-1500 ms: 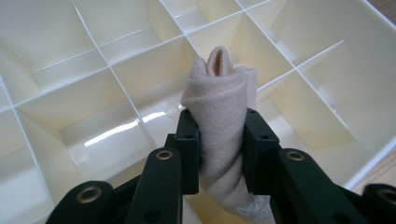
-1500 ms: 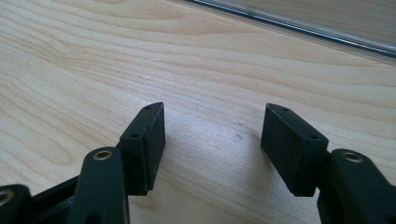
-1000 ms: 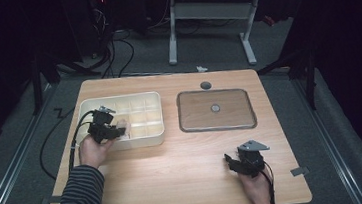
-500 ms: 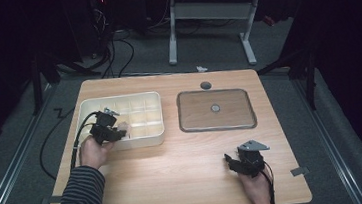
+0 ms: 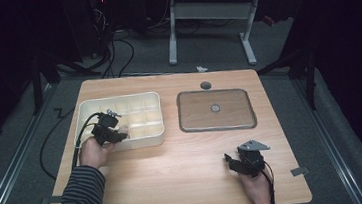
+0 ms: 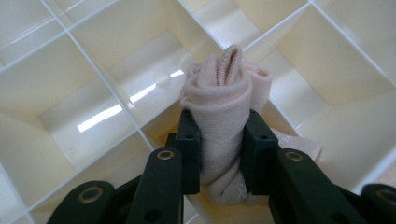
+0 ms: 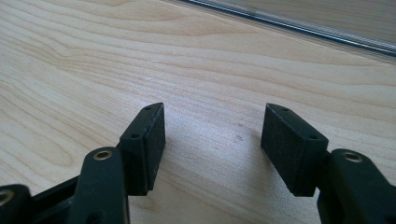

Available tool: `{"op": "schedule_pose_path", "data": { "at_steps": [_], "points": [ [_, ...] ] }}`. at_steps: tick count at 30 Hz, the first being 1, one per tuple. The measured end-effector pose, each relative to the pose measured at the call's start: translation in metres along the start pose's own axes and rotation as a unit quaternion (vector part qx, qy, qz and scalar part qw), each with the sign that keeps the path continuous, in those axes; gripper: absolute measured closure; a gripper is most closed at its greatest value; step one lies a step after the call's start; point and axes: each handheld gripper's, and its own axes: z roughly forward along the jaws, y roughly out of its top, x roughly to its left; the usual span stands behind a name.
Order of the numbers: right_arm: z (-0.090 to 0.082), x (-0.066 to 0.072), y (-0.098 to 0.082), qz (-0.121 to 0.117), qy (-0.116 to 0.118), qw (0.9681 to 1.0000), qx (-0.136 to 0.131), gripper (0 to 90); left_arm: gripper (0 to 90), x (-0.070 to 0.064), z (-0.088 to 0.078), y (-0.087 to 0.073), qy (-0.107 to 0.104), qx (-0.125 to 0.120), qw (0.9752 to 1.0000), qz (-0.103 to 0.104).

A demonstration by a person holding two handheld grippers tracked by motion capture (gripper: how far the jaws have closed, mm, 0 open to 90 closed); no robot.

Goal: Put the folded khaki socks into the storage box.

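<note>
At the left of the high view, the left gripper (image 5: 120, 134) sits over the near edge of the cream divided tray (image 5: 146, 99), which lies in the left half of the wooden table (image 5: 175, 168); the person's hand, in a striped sleeve (image 5: 80, 197), comes up from the lower left corner of the frame. In the left gripper view its jaws stand narrow, pressed on both sides of a rolled pale pink cloth (image 6: 223, 116), the left gripper (image 6: 223, 149) clamping the roll about midway along its length. The roll stands on end between the pads, its coiled top rising above them at the centre of the frame, over the crossing of the tray's white dividers (image 6: 112, 98); its lower end hangs below the pads, and a loose flap of the same cloth shows just right of the right pad. Which compartment it hangs over cannot be told. Farther right in the high view, a flat lid (image 5: 216, 109) with a small round knob lies on the table just beside the tray. In the lower right of that view the right gripper (image 5: 232, 161) rests low at the table, well apart from the tray and the cloth. In the right gripper view the right gripper (image 7: 212, 135) has its jaws spread wide, with bare wood grain between the pads and nothing held.
</note>
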Motion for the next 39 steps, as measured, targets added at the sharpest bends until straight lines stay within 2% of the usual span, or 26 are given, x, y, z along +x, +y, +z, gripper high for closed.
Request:
{"op": "schedule_pose_path", "data": {
  "at_steps": [8, 13, 14, 17, 20, 25, 32, 39],
  "points": [
    [0.0, -0.001, 0.0, 0.001, 0.002, 1.0, -0.001, 40.0, 67.0, 0.0, -0.004, -0.001, 0.005, -0.008, 1.0, -0.003],
    [0.0, 0.0, 0.0, 0.002, 0.001, 1.0, 0.0, 40.2, 58.7, -0.001, -0.016, 0.0, 0.012, -0.047, 0.9987, -0.014],
    [0.0, 0.0, 0.0, 0.002, 0.001, 1.0, 0.0, 40.2, 58.5, -0.001, -0.016, 0.0, 0.012, -0.047, 0.9987, -0.014],
    [0.0, 0.0, 0.0, 0.002, 0.001, 1.0, -0.001, 40.2, 60.2, -0.002, -0.024, 0.001, 0.019, -0.082, 0.9963, -0.019],
    [0.0, 0.0, 0.0, 0.002, 0.001, 1.0, -0.001, 40.2, 69.6, -0.002, -0.027, 0.001, 0.015, -0.092, 0.9954, -0.023],
    [0.0, 0.0, 0.0, 0.002, 0.001, 1.0, -0.001, 40.1, 76.8, -0.001, -0.026, 0.001, 0.012, -0.084, 0.996, -0.03],
    [0.0, 0.0, 0.0, 0.001, 0.0, 1.0, 0.0, 40.1, 78.4, -0.002, -0.015, 0.001, 0.023, -0.049, 0.9982, -0.027],
    [0.0, 0.0, 0.0, 0.001, 0.001, 1.0, 0.0, 40.1, 78.4, -0.001, -0.012, 0.001, 0.027, -0.043, 0.9985, -0.019]
  ]
}}
